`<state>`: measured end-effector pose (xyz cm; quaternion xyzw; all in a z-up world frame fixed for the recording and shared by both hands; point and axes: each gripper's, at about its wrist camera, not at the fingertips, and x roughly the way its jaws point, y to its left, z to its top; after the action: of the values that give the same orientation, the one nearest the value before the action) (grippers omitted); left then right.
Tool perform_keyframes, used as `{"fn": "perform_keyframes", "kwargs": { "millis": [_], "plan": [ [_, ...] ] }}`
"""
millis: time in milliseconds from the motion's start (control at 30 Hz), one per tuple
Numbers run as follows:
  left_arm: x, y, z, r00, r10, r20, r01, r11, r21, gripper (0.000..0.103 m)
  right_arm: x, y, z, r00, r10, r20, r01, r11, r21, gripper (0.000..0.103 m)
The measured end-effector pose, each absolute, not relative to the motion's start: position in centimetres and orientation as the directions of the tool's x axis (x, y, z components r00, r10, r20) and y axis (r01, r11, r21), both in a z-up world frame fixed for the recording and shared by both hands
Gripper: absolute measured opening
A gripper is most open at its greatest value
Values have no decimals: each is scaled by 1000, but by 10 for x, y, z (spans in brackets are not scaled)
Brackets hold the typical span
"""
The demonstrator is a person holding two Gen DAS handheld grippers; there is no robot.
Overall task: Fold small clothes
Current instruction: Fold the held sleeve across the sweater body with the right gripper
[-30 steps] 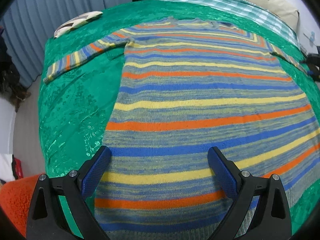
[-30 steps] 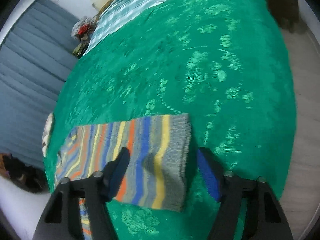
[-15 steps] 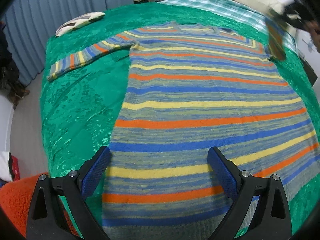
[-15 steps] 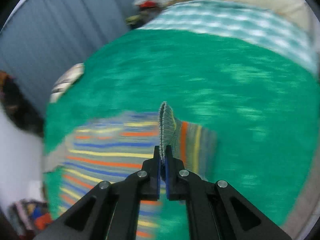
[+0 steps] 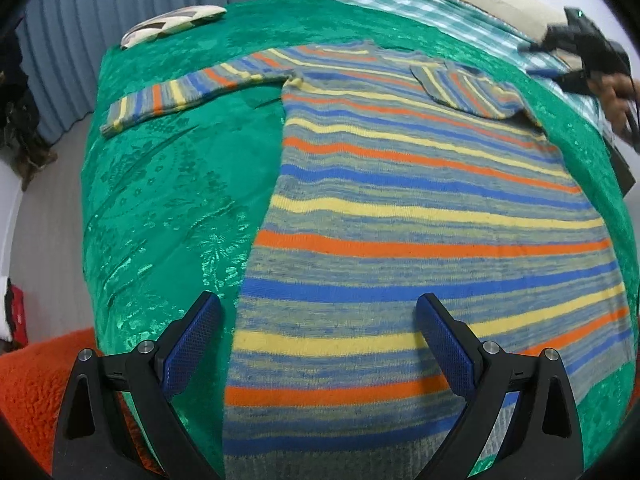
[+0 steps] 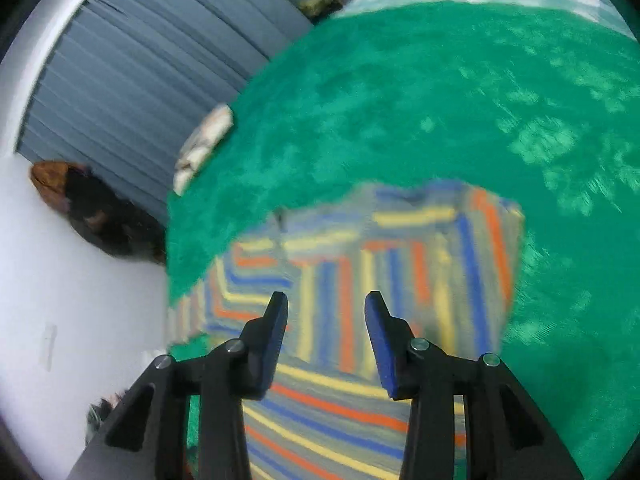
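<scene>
A striped knit sweater [image 5: 400, 216] in orange, blue, yellow and grey lies flat on the green bedspread [image 5: 168, 200]. Its left sleeve [image 5: 192, 88] stretches out sideways. The right sleeve [image 5: 468, 92] lies folded across the chest. My left gripper [image 5: 318, 304] stands open above the hem, nothing between its fingers. In the right wrist view my right gripper [image 6: 326, 304] hovers over the folded sleeve [image 6: 420, 264]; its jaws are opening and nothing is between them. A hand [image 5: 616, 96] holding that gripper shows at the far right of the left wrist view.
A patterned cushion [image 5: 172, 26] lies at the bed's far left corner. A checked blanket [image 5: 440, 16] covers the head end. Blue curtains [image 5: 120, 8] hang behind, and an orange rug [image 5: 28, 380] lies on the floor by the near left corner.
The right gripper shut on the right sleeve's cuff, carried it over the sweater's chest and let go. The sleeve now lies folded on the body. The left gripper hardly moved.
</scene>
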<state>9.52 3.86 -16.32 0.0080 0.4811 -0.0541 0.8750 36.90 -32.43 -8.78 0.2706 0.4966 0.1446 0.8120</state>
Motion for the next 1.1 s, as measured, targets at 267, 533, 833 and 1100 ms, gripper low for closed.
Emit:
{"fn": "perform_keyframes", "kwargs": {
  "millis": [267,533,833,1100],
  "plan": [
    [90,37,-164,538,-64,-840,111,994,-5,99,331,-351,-151,310,282,-908,94,941,324,22],
    [94,32,-168,531,-50,-846,114,993,12,99,315,-312,-138,413,76,-907,-123,992,27,44],
    [95,33,-169,528,-56,-847,126,992,13,99,305,-334,-150,417,49,-908,-87,996,14,25],
    [97,32,-170,527,-52,-848,123,992,16,99,343,-302,-125,447,159,-880,-206,976,72,25]
  ]
}}
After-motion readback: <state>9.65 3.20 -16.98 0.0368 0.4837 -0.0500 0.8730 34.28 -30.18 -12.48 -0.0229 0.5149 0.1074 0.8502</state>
